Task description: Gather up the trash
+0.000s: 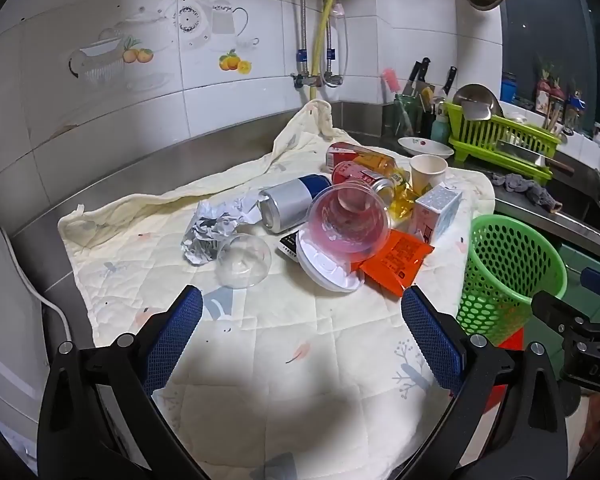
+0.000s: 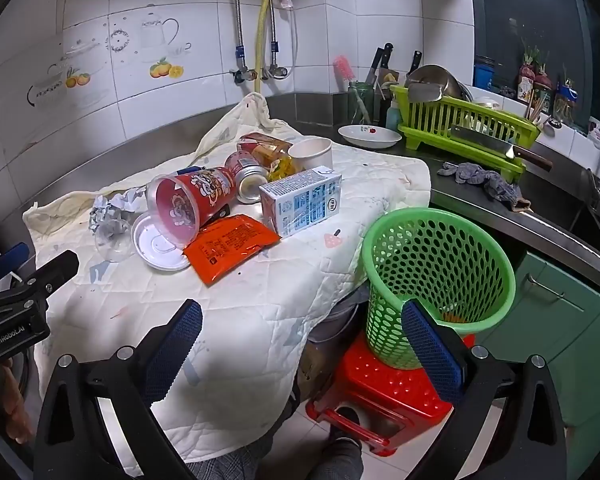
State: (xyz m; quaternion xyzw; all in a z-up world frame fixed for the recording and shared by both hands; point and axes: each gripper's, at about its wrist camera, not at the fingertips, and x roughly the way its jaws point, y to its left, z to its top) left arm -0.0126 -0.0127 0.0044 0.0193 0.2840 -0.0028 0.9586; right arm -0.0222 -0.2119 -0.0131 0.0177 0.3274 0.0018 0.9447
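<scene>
A pile of trash lies on a cream quilted cloth (image 1: 284, 340): crumpled foil (image 1: 216, 228), a clear dome lid (image 1: 244, 262), a silver and blue can (image 1: 292, 204), a red plastic cup (image 1: 348, 220) on its side, a white lid (image 1: 324, 268), an orange packet (image 1: 396, 260), a milk carton (image 1: 440, 210) and a paper cup (image 1: 428, 172). A green mesh basket (image 2: 436, 276) stands on a red stool (image 2: 392, 396) to the right of the cloth. My left gripper (image 1: 302, 308) hangs open above the cloth, short of the pile. My right gripper (image 2: 302, 320) is open over the cloth's edge, beside the basket.
A green dish rack (image 2: 468, 128) with a cleaver, a white bowl (image 2: 368, 136), a grey rag (image 2: 484, 180) and a jar of knives stand on the steel counter behind. Green cabinets (image 2: 572, 320) run along the right. A person's legs and shoes (image 2: 340, 440) show below.
</scene>
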